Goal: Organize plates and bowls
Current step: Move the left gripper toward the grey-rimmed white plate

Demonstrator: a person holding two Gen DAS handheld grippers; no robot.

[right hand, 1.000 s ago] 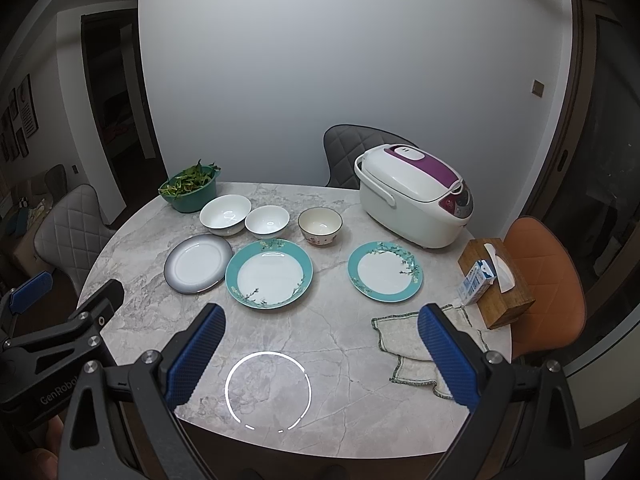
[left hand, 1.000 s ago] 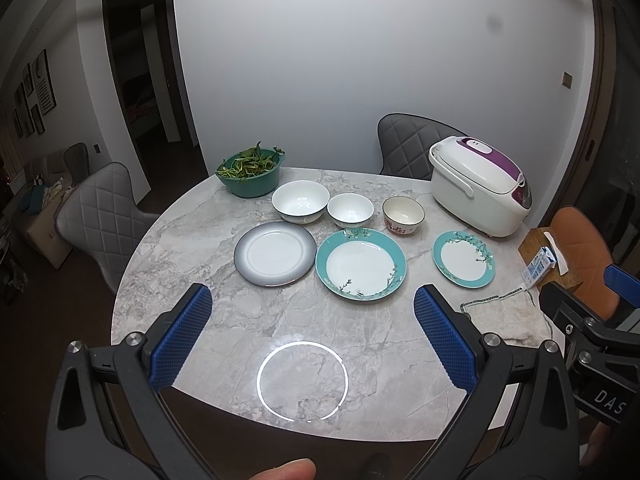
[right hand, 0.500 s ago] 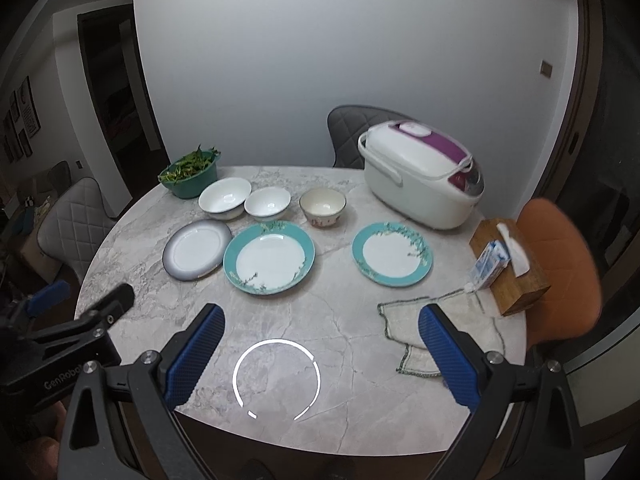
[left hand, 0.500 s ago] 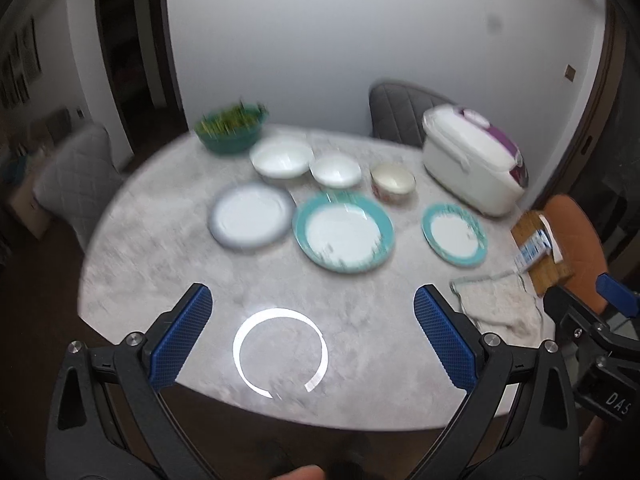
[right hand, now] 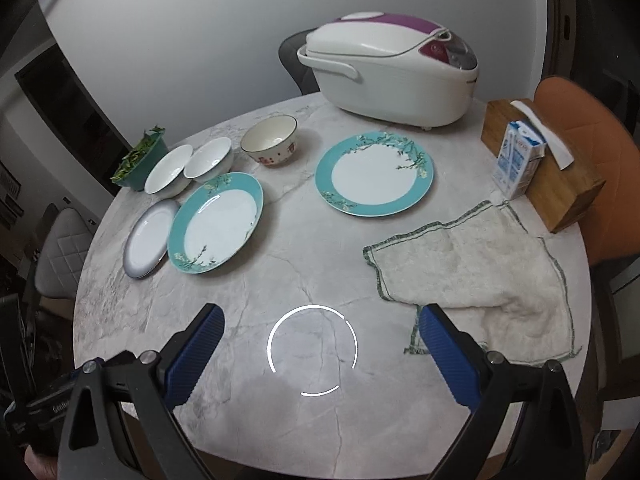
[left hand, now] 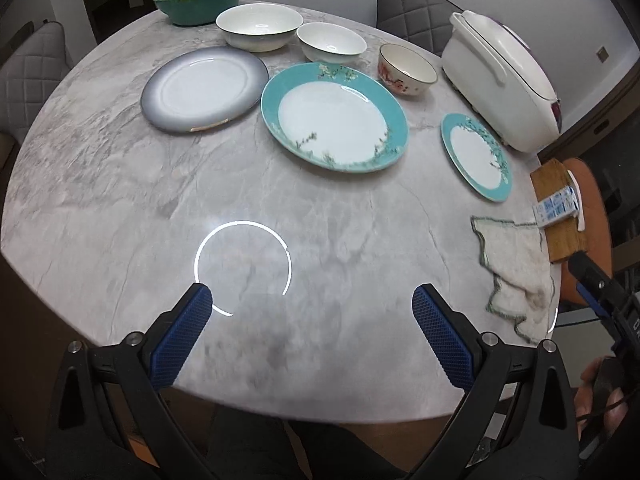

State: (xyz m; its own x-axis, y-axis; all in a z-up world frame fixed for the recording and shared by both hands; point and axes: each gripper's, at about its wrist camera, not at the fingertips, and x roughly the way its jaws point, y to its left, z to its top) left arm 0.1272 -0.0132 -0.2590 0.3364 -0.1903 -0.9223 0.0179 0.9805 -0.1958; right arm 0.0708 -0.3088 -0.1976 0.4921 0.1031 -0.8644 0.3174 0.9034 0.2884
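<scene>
My left gripper (left hand: 312, 302) hangs wide open over the near marble table (left hand: 120, 184), empty; my right gripper (right hand: 320, 324) likewise spread wide, holding nothing. Grey plate (left hand: 204, 88) at 11 o'clock; large teal plate (left hand: 334, 116) at 12; small teal plate (right hand: 374, 174) at 1, apart; three bowls (left hand: 332, 42) in a row behind; cloth (right hand: 472, 264) at 3.

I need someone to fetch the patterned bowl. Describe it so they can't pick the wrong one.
Start at the white rice cooker at the back of the marble table. Just left of it stands a small bowl, last in a row of three. Unlike its plain white neighbours, it has a cream inside and red marks outside.
</scene>
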